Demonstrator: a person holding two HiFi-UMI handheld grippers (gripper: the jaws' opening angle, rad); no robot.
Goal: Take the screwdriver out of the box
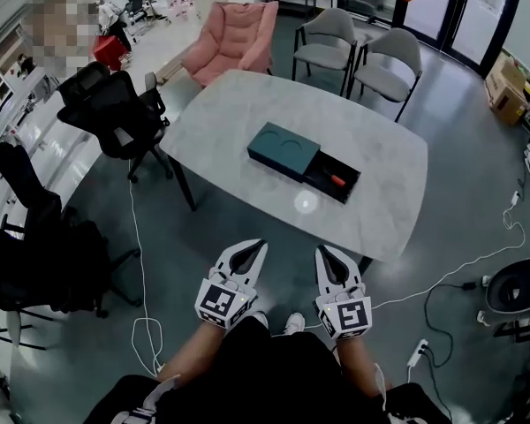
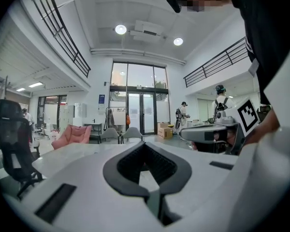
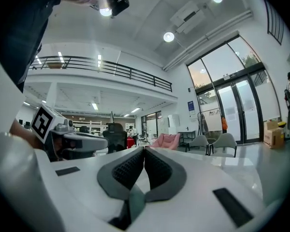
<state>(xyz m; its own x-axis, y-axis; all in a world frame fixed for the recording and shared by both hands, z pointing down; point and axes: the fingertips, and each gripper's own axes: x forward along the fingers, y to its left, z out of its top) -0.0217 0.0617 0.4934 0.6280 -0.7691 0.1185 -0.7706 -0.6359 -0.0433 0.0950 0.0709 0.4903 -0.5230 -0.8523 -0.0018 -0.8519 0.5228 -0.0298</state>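
Where the head view begins at its left edge, two black office chairs [image 1: 115, 109] stand on the grey floor beside the white table [image 1: 221, 113], and a pink armchair [image 1: 232, 38] sits beyond the table's far left corner. Below the table's near edge, the left gripper [image 1: 254, 247] is held short of the tabletop, its marker cube [image 1: 223, 303] toward the person; the left gripper view shows its jaws [image 2: 144, 145] meeting at the tips, with only a small hollow between the ribbed pads [image 2: 162, 166] and nothing inside it. At the centre of the table lies the teal box [image 1: 283, 149], whose dark drawer [image 1: 322, 162] is slid out to the right. The screwdriver [image 1: 336, 181], seen only as a short orange handle, lies inside this drawer, well apart from both grippers. A round glare spot [image 1: 306, 203] marks the tabletop just in front of the box. Right of the left tool, the right gripper [image 1: 322, 249] points the same way, its marker cube [image 1: 344, 314] also toward the person; the right gripper view shows its jaws [image 3: 144, 150] pressed together and empty. Two grey chairs [image 1: 390, 64] stand behind the table's far right side, a cardboard carton [image 1: 506, 87] rests at the right edge, and a white cable [image 1: 450, 272] trails across the floor.
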